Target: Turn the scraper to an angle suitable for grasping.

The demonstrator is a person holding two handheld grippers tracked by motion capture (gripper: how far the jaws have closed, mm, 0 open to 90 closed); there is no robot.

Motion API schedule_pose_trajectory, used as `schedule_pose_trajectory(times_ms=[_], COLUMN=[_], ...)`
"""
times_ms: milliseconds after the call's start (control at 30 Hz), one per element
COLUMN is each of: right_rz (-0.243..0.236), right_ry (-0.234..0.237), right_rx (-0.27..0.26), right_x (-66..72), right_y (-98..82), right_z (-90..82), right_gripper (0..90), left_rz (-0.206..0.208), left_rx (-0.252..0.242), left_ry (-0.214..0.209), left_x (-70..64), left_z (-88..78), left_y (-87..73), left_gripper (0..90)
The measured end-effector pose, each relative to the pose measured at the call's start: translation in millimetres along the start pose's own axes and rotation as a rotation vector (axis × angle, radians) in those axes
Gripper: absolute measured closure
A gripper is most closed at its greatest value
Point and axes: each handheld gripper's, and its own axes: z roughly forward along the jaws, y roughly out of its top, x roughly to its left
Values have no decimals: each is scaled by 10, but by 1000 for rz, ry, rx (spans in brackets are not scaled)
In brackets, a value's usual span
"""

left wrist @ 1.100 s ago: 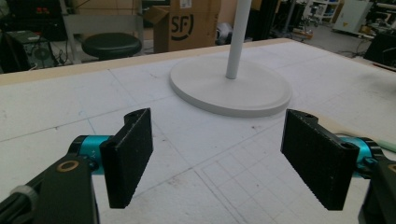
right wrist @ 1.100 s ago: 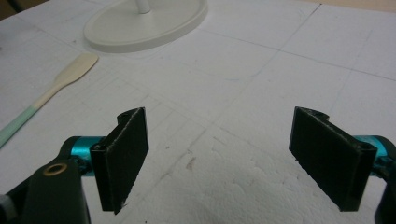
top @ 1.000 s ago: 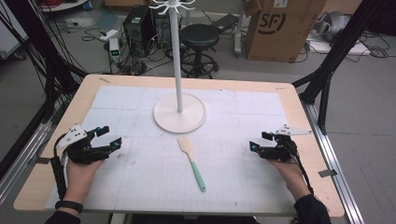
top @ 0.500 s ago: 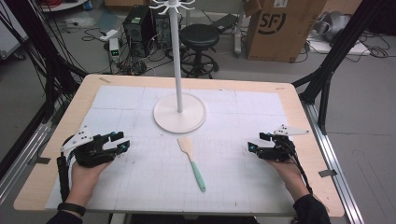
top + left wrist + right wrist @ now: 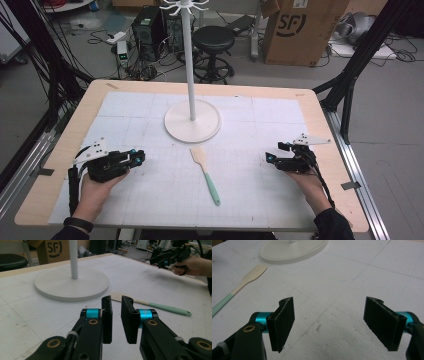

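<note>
Resting low over the white gridded mat [image 5: 150, 200], the left gripper [image 5: 136, 158] has its two black fingers [image 5: 107, 317] drawn nearly together, with a narrow slit of mat showing between the pads. They have just been closing, and nothing sits between them. In the left gripper view they point toward the wooden spatula with a pale blade and mint-green handle [image 5: 152, 305], which lies a little beyond the tips, untouched. The right gripper [image 5: 272, 159] sits at the far side of the mat, its black fingers [image 5: 283, 322] spread wide apart and holding nothing; bare mat shows in the broad gap between them. Each gripper is carried in a person's hand, the left hand [image 5: 97, 187] and the right hand [image 5: 305, 182] reaching in from the near edge of the light wooden desk [image 5: 55, 150]. The spatula lies flat on the mat between the two grippers, well apart from both, blade toward the far side and handle toward the person. Just beyond its blade stands a white coat-stand-like pole on a round white base [image 5: 192, 121], near but not touching it.
</note>
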Motion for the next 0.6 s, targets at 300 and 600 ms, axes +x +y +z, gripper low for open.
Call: schedule_pose_trajectory(times_ms=[300, 600], right_rz=[-3, -8], right_ry=[-6, -6], right_rx=[3, 7], right_x=[-14, -17], right_y=[-3, -6], right_z=[-2, 9], right_gripper=[247, 248], left_rz=[29, 54], left_rx=[84, 170], left_ry=[-147, -269], left_x=[-277, -596], left_z=[386, 892], left_y=[51, 75], left_gripper=[898, 898])
